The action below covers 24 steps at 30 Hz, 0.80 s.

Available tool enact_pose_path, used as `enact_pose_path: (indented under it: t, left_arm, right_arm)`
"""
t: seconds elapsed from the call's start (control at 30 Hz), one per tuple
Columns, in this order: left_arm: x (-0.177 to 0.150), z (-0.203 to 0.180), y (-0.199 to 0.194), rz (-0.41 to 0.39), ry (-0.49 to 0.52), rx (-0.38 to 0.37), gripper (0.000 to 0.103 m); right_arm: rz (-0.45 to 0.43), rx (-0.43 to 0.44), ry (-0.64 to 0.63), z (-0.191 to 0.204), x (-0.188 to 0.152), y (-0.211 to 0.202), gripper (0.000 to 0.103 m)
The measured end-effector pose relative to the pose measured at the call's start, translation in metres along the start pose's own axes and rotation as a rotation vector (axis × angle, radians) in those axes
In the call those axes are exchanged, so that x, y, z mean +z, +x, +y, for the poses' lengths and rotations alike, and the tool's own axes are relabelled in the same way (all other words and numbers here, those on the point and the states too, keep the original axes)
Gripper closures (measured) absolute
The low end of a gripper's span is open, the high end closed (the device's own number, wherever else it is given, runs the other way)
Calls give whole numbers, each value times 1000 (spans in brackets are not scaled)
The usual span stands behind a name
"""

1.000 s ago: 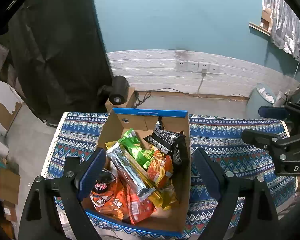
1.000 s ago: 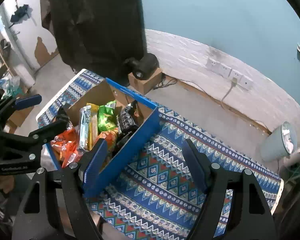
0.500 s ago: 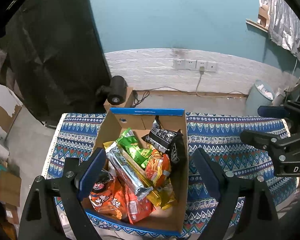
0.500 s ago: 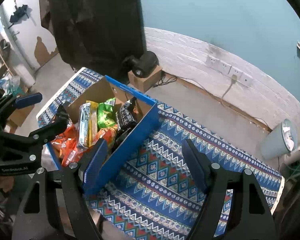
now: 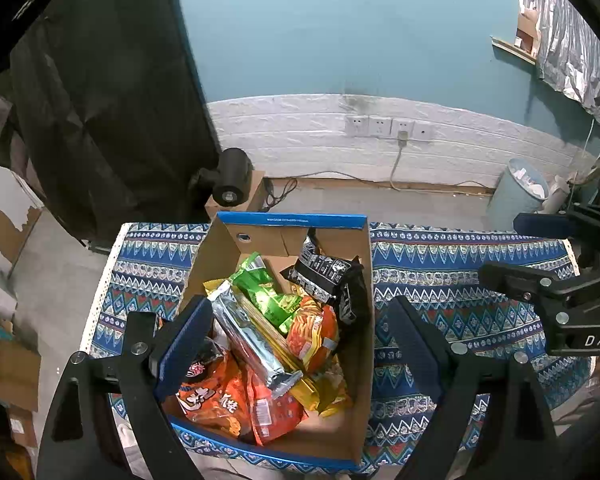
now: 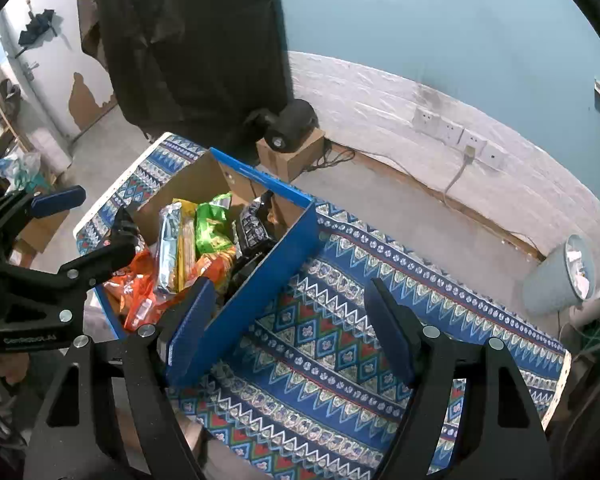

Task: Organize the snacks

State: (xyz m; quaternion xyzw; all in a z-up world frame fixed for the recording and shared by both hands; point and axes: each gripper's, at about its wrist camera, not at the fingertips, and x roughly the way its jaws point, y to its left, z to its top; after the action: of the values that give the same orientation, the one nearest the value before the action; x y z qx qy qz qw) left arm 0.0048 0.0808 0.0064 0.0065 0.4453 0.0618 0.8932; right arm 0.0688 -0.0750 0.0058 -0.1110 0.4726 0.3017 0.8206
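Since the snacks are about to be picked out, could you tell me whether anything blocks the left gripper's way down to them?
Nothing visible does. The left gripper hangs open above the open-topped cardboard box, and the snack packets lie piled and uncovered inside it. Only the box walls ring them at the sides.

Cardboard box sits on the patterned cloth, directly under and ahead of the left gripper, between its wide-spread fingers. Snack packets lie piled inside the box; some toward its far wall. Right gripper hangs over the cloth, with the box ahead and to its left, near its left finger. Beyond the table: a round device on a small carton, behind the box. Bin far right of both grippers, against the wall.
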Motion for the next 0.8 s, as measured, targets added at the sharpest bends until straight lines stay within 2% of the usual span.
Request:
enact_pose_path:
  t: [0.5, 0.8]
  left_arm:
    - [2, 7, 1, 13, -36, -8, 13]
    - [1, 6, 3, 35, -39, 14, 12]
  right_arm:
    - [0, 0, 1, -1, 2, 1, 27]
    - [3, 3, 2, 1, -1, 3, 27]
